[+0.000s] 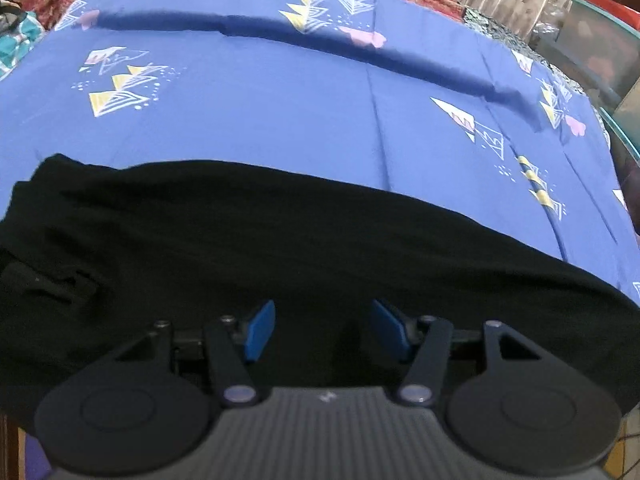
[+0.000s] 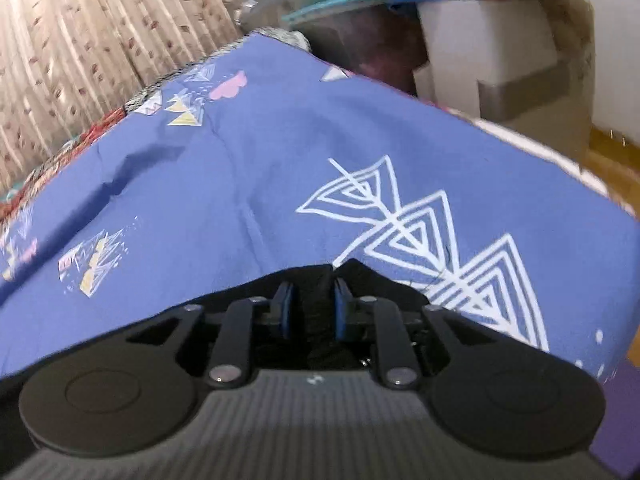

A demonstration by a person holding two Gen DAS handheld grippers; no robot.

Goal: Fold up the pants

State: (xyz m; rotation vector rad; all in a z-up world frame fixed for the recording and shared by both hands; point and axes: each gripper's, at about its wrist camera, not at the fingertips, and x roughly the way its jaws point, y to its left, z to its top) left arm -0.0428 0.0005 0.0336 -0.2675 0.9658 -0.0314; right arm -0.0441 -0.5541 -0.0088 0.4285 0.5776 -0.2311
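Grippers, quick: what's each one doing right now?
Left gripper: open, above the black fabric pants.
Right gripper: closed on the pants.

Both the left gripper (image 1: 323,330) and the right gripper (image 2: 311,310) were matte black, each with a ribbed grey body bearing a small white mark, two round black discs, silver pivot screws on slim linkage arms, and flat blue pads (image 1: 261,332) lining the fingers.
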